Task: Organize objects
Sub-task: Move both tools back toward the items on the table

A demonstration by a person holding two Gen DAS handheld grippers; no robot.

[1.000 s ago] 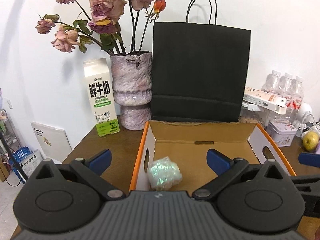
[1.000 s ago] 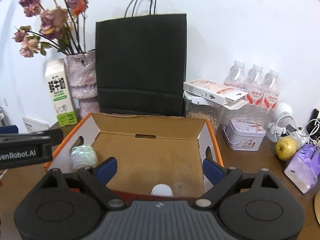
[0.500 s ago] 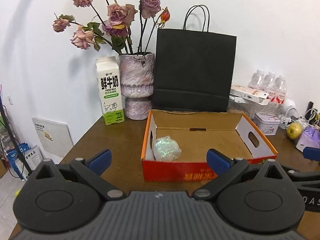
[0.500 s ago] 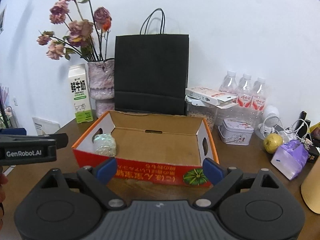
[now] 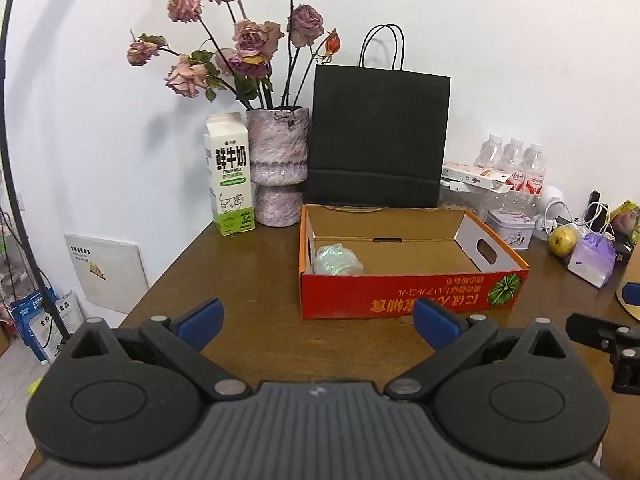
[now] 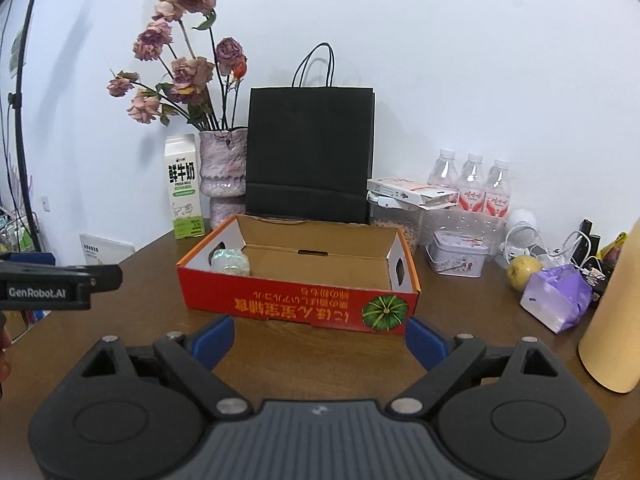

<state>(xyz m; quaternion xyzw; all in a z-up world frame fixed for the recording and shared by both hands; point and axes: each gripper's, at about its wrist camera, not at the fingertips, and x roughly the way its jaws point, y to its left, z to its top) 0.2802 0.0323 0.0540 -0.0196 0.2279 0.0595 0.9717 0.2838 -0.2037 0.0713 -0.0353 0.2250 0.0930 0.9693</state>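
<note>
Left wrist view shows the left tool (image 5: 316, 316) spread wide with nothing between its blue fingers, hanging over bare wood short of the red cardboard box (image 5: 404, 300). The right tool (image 6: 318, 334) is likewise agape and empty, in front of the same box. Inside the box, a shiny crumpled ball (image 5: 337, 259) lies in the near left corner, touching the left wall.

The likeliest trouble is at the right end of the bench (image 5: 248, 280), where things crowd: a purple pouch (image 6: 558, 294), a yellow-green fruit (image 6: 523, 272), a tangle of white cables (image 6: 568, 246), a tin (image 6: 458, 254) and a tan cylinder (image 6: 612, 320) close to the right tool's side. A sideways reach for the pouch or the fruit could snag a cable, roll the fruit, or bump the cylinder. The box looks light, so a finger catching its front wall would probably shove it back against the black paper bag (image 5: 380, 140).

Open room lies on the left: clear wood between the box and the bench's left edge, with the milk carton (image 5: 230, 176) and vase (image 5: 278, 168) well back. The strip in front of the box is free for both tools.
</note>
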